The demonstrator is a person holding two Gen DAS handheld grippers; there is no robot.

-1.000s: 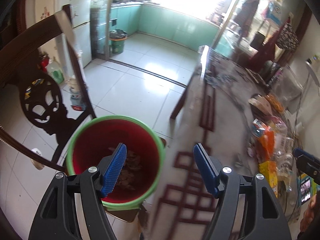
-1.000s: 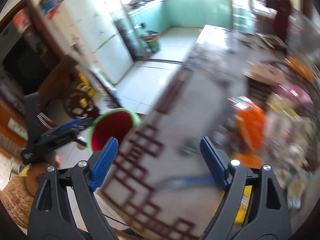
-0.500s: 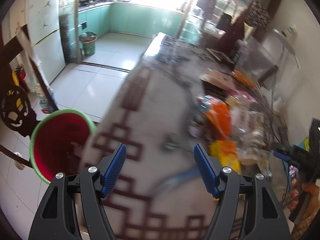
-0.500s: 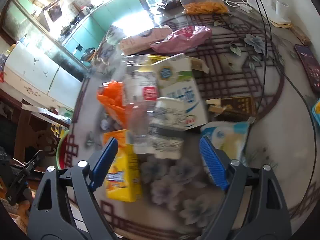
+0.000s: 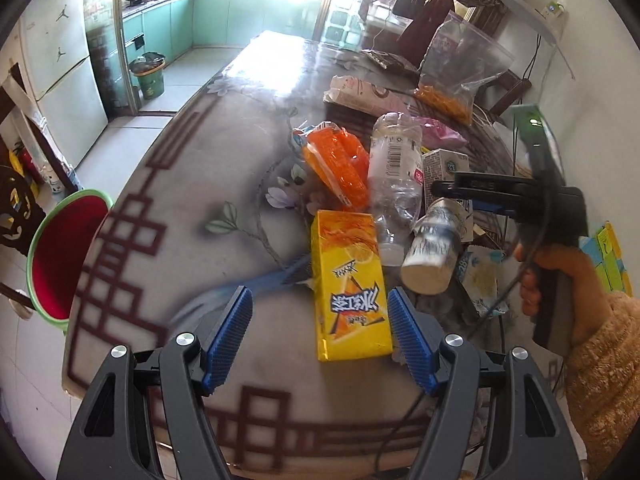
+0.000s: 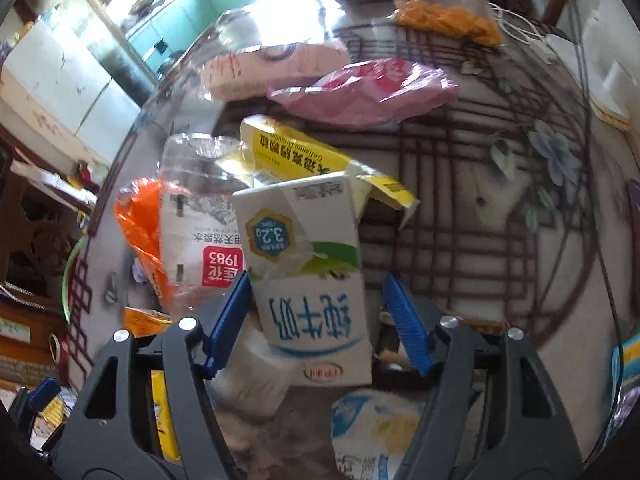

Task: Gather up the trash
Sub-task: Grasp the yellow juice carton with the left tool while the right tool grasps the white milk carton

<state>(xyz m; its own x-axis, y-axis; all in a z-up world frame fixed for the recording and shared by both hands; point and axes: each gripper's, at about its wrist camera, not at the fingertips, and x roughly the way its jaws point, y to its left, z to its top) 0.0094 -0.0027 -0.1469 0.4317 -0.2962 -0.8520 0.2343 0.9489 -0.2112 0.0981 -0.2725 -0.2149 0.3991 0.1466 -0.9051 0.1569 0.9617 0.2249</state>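
A pile of trash lies on the patterned table. My left gripper is open, its blue pads either side of the near end of a yellow juice carton. My right gripper is open around a white milk carton, with a gap on the right side. In the left wrist view the right gripper hovers over a white paper cup. A crushed clear bottle, an orange wrapper and a yellow box lie in the pile. The red bin with a green rim stands left of the table.
A pink bag, a pink flat box and a clear bag of orange snacks lie farther back. A blue-and-white packet lies under the right gripper. A dark wooden chair stands beside the bin. Cables run along the table's right side.
My left gripper swung from above the red bin to the yellow carton on the table. My right gripper came down close over the milk carton.
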